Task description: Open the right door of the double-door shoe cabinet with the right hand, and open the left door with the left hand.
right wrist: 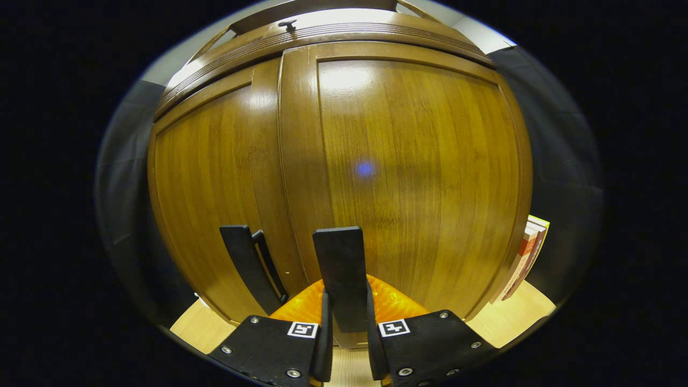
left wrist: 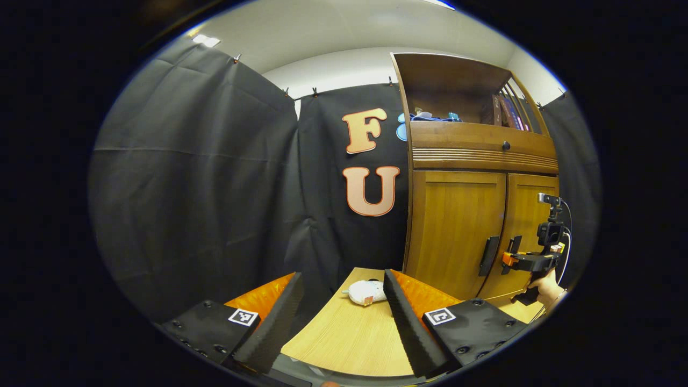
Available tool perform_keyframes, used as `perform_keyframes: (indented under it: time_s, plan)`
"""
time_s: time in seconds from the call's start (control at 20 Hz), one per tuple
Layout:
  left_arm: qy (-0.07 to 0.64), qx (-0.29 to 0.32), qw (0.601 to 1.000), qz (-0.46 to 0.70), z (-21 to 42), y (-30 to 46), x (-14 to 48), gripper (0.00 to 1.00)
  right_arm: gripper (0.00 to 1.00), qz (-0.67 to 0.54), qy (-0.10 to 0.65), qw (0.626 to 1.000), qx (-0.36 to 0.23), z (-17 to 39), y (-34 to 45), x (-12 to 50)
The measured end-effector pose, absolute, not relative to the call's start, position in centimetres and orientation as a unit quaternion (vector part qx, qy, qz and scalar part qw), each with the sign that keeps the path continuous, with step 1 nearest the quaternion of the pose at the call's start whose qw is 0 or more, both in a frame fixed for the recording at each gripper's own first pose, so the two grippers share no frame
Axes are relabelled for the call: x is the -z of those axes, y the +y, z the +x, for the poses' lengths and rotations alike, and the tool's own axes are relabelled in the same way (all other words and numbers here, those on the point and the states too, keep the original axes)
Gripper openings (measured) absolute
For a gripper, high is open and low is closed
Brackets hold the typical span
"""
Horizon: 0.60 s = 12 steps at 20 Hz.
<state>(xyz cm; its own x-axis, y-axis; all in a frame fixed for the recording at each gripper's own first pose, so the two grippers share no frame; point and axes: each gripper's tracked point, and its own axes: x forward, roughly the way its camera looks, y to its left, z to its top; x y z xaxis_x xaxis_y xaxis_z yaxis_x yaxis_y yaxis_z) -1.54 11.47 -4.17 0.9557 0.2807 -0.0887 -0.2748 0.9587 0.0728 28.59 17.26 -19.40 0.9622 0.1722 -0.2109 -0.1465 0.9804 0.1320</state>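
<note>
The wooden shoe cabinet (left wrist: 457, 226) stands at the right of the left gripper view, both doors closed. My left gripper (left wrist: 342, 277) is open, well short of the cabinet, over the table. Farther off, a hand (left wrist: 545, 287) holds my right gripper (left wrist: 510, 258) at the right door's handle. The left door's dark handle (left wrist: 488, 256) is free. In the right gripper view, the right door (right wrist: 408, 177) is close in front. My right gripper (right wrist: 346, 301) is shut on its flat dark handle (right wrist: 339, 269), a finger pressing each side. The left door's handle (right wrist: 247, 269) stands just to the left.
A small white plush toy (left wrist: 366, 292) lies on the light wooden table (left wrist: 349, 338) ahead of my left gripper. Above the doors are a drawer with a knob (left wrist: 506, 145) and an open shelf with books (left wrist: 505, 110). Books (right wrist: 529, 252) lean beside the cabinet's right side.
</note>
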Motion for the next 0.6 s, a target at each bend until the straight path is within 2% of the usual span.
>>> perform_keyframes:
  time_s: [0.05, 0.25, 0.35, 0.4, 0.5, 0.6]
  plan:
    - [0.048, -0.141, 0.988, 0.03, -1.6, 11.5, 4.1, 0.96, 0.27, 0.057, 0.11, 0.989, -0.079, 27.8, 16.9, 19.3]
    - [0.041, -0.145, 0.988, 0.028, -2.8, 11.5, 3.7, 0.93, 0.23, 0.057, 0.099, 0.991, -0.069, 24.1, 15.0, 19.0]
    - [0.037, -0.147, 0.988, 0.029, -5.1, 11.9, 3.6, 0.96, 0.22, 0.055, 0.096, 0.992, -0.067, 22.3, 14.0, 19.0]
    - [0.035, -0.147, 0.988, 0.03, -5.4, 11.9, 3.5, 0.93, 0.23, 0.054, 0.095, 0.992, -0.067, 21.4, 13.4, 19.0]
    - [0.034, -0.144, 0.989, 0.03, -5.5, 11.7, 3.5, 0.96, 0.22, 0.055, 0.097, 0.992, -0.067, 19.8, 12.2, 18.9]
    - [0.033, -0.138, 0.99, 0.027, -5.6, 11.4, 3.6, 0.93, 0.22, 0.053, 0.099, 0.992, -0.065, 18.2, 10.9, 18.8]
